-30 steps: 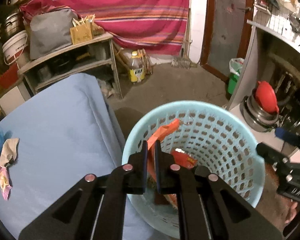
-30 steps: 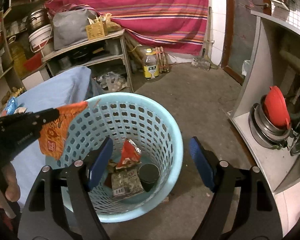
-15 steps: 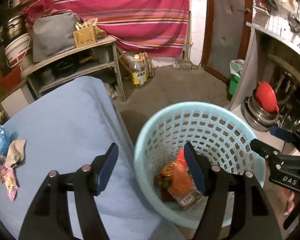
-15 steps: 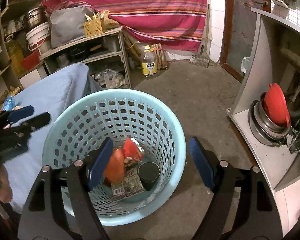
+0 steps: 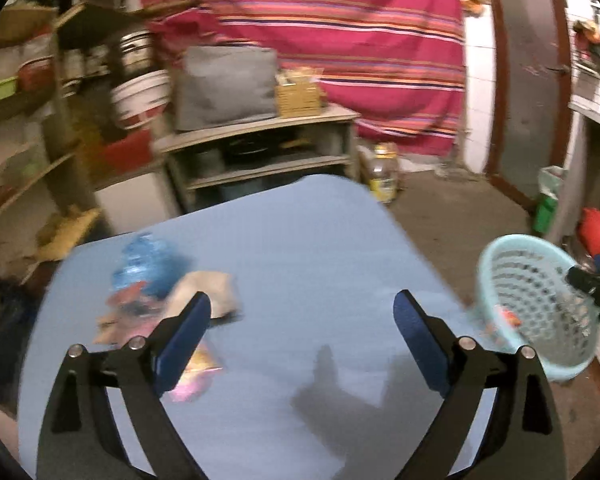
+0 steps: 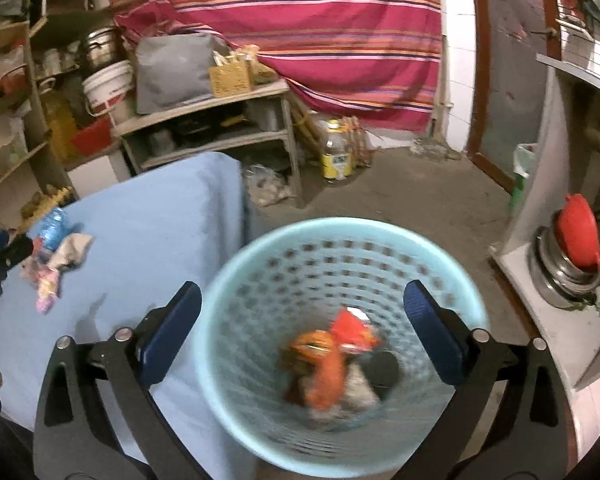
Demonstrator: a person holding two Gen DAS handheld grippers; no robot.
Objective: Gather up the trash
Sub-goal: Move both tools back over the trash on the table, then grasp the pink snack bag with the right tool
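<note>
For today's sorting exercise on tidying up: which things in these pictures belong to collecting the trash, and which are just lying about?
Belong to the job:
- basket
- wrappers in the basket
- trash pile on the blue table
- left gripper, opening, empty
- right gripper, opening, empty

Just lying about:
- bottle on the floor
- white bucket
- grey bag
- red lid

Indoor light is dim and warm, probably from a lamp overhead. On the pale blue cloth-covered table [image 5: 300,248] a soft dark shadow lies between the gripper arms. Left of that shadow the crumpled wrappers [image 5: 168,292] smear with motion blur. The light blue perforated plastic basket [image 6: 260,280] is blurred too. Fisheye bending curves both views into black corners.
</note>
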